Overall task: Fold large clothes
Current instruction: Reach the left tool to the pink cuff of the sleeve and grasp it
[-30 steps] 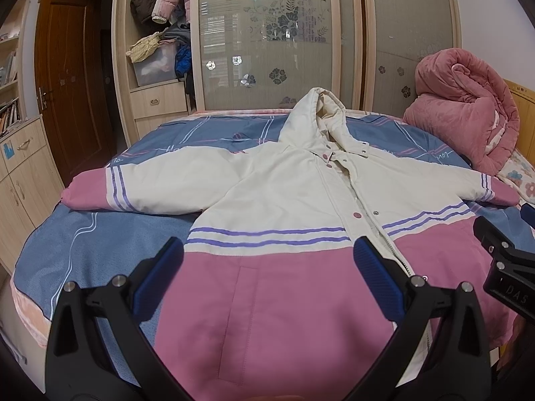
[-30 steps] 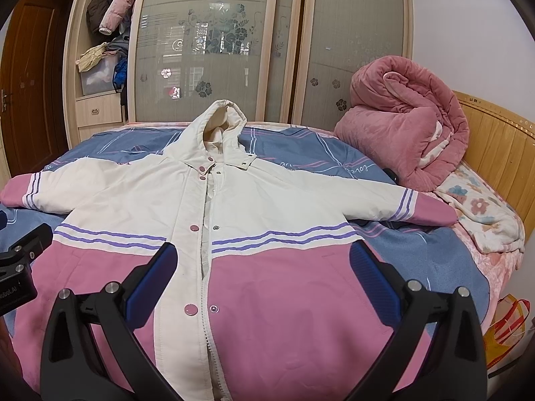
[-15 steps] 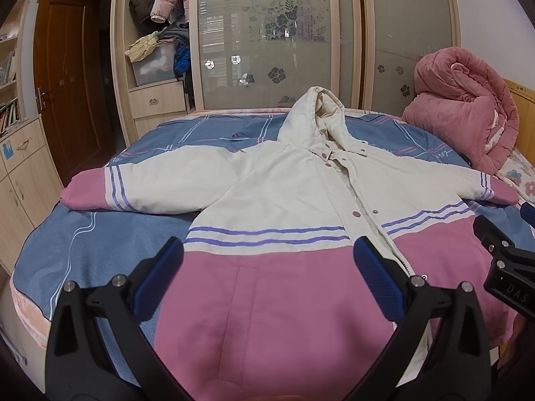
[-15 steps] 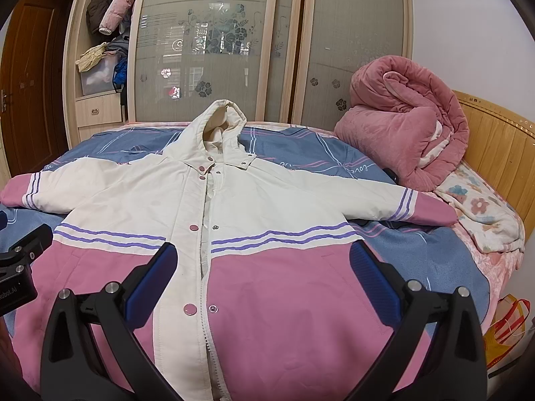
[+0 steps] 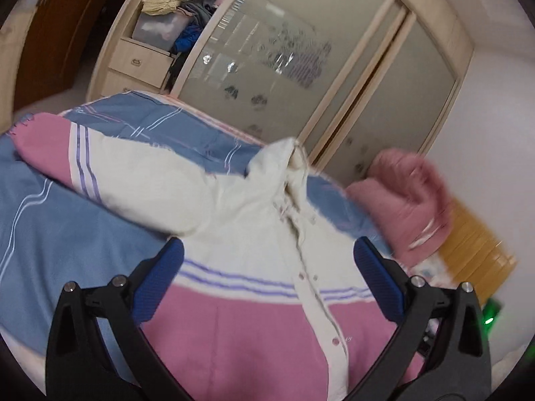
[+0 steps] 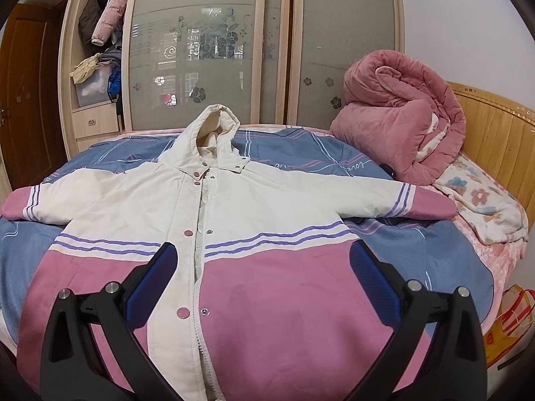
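A hooded jacket (image 6: 267, 207), cream on top and pink below with purple stripes, lies face up and spread flat on the bed, sleeves stretched out to both sides. It also shows in the left wrist view (image 5: 254, 240), blurred and tilted. My left gripper (image 5: 267, 267) is open and empty above the jacket's left chest. My right gripper (image 6: 264, 270) is open and empty above the pink lower front. Neither touches the cloth.
The bed (image 6: 434, 254) has a blue striped sheet. A rolled pink quilt (image 6: 401, 123) and a floral blanket (image 6: 481, 200) lie at the right by the wooden headboard (image 6: 495, 127). A wardrobe (image 6: 260, 50) stands behind. A bag (image 6: 508, 320) sits on the floor at right.
The left gripper has swung and tilted, so its view is rotated and blurred, and it looks more toward the jacket's left sleeve. The right gripper has shifted slightly. The jacket has not moved.
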`<state>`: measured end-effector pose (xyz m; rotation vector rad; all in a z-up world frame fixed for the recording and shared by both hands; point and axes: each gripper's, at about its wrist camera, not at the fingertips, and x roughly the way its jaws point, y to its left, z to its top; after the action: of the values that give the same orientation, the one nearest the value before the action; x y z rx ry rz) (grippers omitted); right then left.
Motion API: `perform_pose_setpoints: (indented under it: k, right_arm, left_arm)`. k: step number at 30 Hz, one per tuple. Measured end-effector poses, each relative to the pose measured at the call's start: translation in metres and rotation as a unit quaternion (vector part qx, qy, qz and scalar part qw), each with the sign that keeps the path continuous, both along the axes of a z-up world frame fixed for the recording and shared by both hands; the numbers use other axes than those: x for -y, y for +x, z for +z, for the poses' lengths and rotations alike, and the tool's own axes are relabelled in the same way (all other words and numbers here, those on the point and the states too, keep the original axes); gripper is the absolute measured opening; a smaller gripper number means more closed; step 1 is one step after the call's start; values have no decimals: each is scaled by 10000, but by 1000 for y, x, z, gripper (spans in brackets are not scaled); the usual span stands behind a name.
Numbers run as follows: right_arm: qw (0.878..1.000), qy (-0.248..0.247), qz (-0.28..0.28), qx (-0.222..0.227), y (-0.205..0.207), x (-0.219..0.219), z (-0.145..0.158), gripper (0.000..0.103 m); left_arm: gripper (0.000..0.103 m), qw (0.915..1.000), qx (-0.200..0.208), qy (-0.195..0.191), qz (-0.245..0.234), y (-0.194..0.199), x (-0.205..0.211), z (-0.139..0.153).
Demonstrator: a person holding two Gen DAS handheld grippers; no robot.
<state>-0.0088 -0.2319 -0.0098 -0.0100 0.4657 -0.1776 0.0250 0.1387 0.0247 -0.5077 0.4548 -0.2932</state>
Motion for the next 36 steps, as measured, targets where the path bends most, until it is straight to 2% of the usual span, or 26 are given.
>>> perform_pose_setpoints:
  k: [2,3,5,6,7,8,11,12,14,16,20,25,27,30,32,35,36]
  right_arm:
    - [10000,-6,1,-18,0,2,-1,102]
    - [10000,7,4,-27,0,2,-1,102]
    - [10000,69,9,-48,1,4,-1,102]
    - [9999,89,10,-50,0,5,-2,102]
    - [9999,113,16,-59,1,6,-1,102]
    - [9999,125,22,-65,1,5,-2,102]
    - [9998,148,47,-114,3,5,-3,102]
    - [9997,174,66,-132,5,5,-4,102]
    - [9997,197,82,-140,6,5,-4,102]
    - [9996,224,97,-161,7,5,-5,102]
    - [9994,258,128,-198,9,4,-6,102]
    - [9991,290,132,-295,13,7,-10,102]
    - [9989,312,142,-314,14,7,-11,102]
    - [9988,297,139,-351,16,8,-12,102]
    - [9987,283,134,-391,18,8,-15,102]
    - [9985,258,150,-467,21,7,-18,102]
    - [9984,250,158,-476,22,6,-19,102]
  left_arm:
    - [101,9977,-91,-674,-11,8,-45,-9]
    - [101,9910,-94,-1334,6,9,-72,-20]
    - [101,9678,-136,-2512,65,9,-112,-44]
    - [101,9575,-275,-2865,186,9,-128,-55]
    - [101,9495,-424,-3092,324,10,-146,-64]
    - [101,9457,-412,-3191,456,9,-159,-67]
    - [101,9282,-69,-3650,719,9,-196,-74]
    - [101,9271,-20,-3665,780,10,-203,-72]
    - [101,9305,-53,-3481,1138,18,-223,-69]
    - [101,9273,-304,-3421,1492,32,-239,-75]
    - [101,9166,-891,-3418,1874,69,-260,-103]
    - [101,8965,-1327,-3629,2169,97,-292,-144]
    - [101,8931,-1402,-3635,2251,107,-300,-155]
    - [101,8943,-1183,-3590,2393,116,-308,-156]
    - [101,8983,-1019,-3556,2371,126,-310,-156]
    - [100,8999,-904,-3575,2326,144,-314,-154]
    - [94,9016,-896,-3538,2322,149,-314,-153]
